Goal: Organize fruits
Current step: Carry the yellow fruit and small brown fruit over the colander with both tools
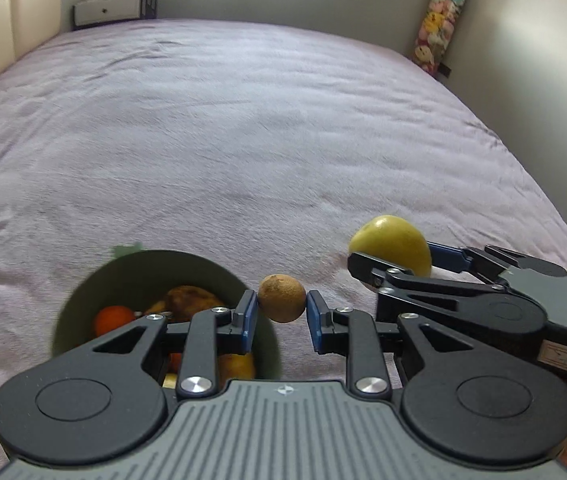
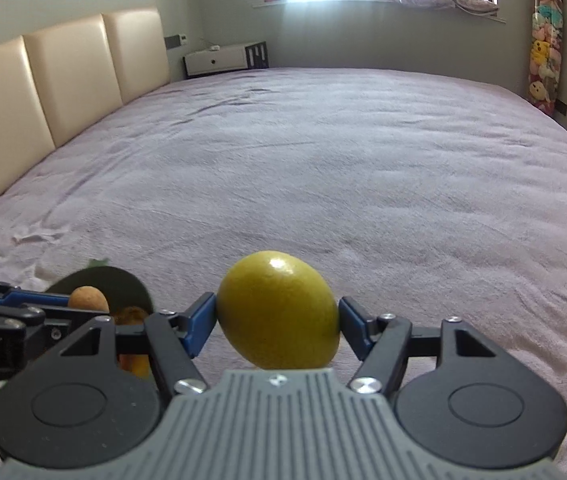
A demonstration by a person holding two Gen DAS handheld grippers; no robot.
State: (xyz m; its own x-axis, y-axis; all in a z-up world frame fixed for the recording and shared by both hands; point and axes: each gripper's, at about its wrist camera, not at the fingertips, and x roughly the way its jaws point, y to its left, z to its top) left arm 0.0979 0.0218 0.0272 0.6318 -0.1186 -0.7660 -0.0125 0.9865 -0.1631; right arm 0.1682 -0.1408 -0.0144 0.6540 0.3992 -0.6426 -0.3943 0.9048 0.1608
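Note:
My left gripper (image 1: 282, 308) is shut on a small round brown fruit (image 1: 282, 298) and holds it just right of a dark green bowl (image 1: 95, 280) on the bed. The bowl holds an orange fruit (image 1: 114, 319), a brown fruit (image 1: 189, 298) and a yellow one (image 1: 237, 366). My right gripper (image 2: 277, 316) is shut on a large yellow-green lemon (image 2: 279, 310) above the bed. In the left wrist view the right gripper (image 1: 393, 258) with the lemon (image 1: 389, 242) is at the right. In the right wrist view the bowl (image 2: 123, 280) and brown fruit (image 2: 88, 298) are at the left.
A wide lilac bedspread (image 1: 243, 140) fills both views. A cream padded headboard (image 2: 43, 92) runs along the left. A white bedside cabinet (image 2: 223, 58) stands at the far end, and a hanging column of plush toys (image 2: 543, 52) is at the far right wall.

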